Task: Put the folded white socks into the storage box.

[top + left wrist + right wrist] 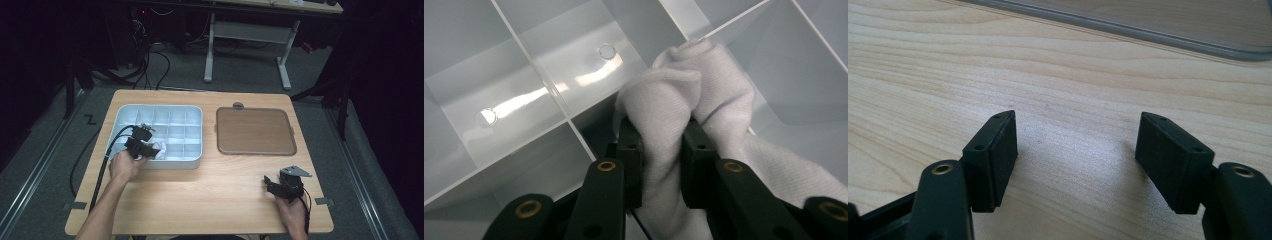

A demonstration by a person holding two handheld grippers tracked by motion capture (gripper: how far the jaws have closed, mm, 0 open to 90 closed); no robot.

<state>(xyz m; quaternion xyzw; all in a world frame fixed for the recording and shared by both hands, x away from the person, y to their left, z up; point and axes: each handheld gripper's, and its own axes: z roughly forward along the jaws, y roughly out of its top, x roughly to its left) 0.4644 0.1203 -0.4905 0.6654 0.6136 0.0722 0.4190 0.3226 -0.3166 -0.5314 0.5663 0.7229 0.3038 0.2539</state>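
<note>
On the light wooden desk point(210, 190) I see two large things: a pale grey plastic organiser tray with a grid of compartments point(195, 112) toward the far left corner, and its brown flat lid point(255, 131) lying beside it, already off. My left gripper point(150, 148) has its jaws clamped on a crumpled white cloth point(684, 100) at the tray's near edge, over the compartments. I judge the wiping is under way, most cells left. My right gripper point(1075, 150) rests near the desk's near right corner, jaws apart, holding nothing.
</note>
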